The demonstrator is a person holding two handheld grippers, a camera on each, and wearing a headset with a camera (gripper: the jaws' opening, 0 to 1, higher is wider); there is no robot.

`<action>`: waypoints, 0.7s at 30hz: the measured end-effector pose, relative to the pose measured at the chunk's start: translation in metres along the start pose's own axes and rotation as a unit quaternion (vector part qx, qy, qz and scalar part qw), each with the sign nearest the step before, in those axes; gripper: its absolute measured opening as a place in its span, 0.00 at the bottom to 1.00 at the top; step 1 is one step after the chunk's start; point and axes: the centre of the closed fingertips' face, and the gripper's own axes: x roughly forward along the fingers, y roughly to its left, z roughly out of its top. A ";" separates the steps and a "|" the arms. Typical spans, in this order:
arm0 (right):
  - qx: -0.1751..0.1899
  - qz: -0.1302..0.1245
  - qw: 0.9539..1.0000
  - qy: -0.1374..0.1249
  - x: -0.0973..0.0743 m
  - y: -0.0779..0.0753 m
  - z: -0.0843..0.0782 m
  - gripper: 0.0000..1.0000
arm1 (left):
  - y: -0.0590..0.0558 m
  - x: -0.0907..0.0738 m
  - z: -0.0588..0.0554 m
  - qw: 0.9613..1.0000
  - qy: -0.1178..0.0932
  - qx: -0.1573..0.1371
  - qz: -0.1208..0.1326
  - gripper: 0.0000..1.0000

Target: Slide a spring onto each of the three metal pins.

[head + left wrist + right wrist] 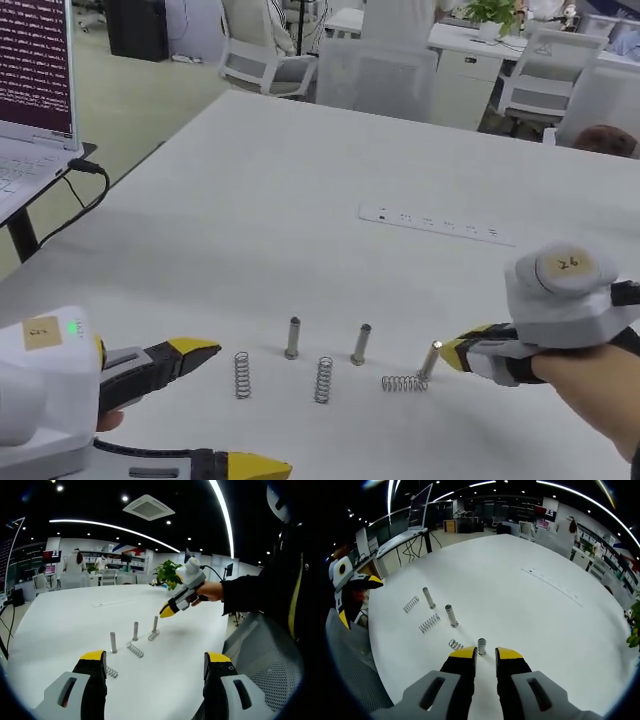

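Three metal pins stand upright in a row on the white table: left pin, middle pin, right pin. Three springs lie loose in front of them: left spring, middle spring, right spring beside the right pin's foot. My right gripper points at the right pin from the right. Its jaws stand slightly apart, and the pin is just ahead of the tips. My left gripper is wide open near the left spring, holding nothing.
A white power strip lies on the table beyond the pins. An open laptop with a black cable sits on a side desk at left. Office chairs stand past the table's far edge.
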 end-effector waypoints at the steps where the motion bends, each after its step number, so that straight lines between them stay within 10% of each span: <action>1: -0.004 0.003 1.000 0.000 -0.001 0.001 -0.001 0.13 | 0.000 0.000 0.000 1.000 0.000 0.000 0.000 0.77; 21: -0.068 0.128 0.989 -0.001 0.016 0.059 -0.018 0.17 | -0.001 0.002 -0.004 1.000 0.009 -0.001 -0.002 0.76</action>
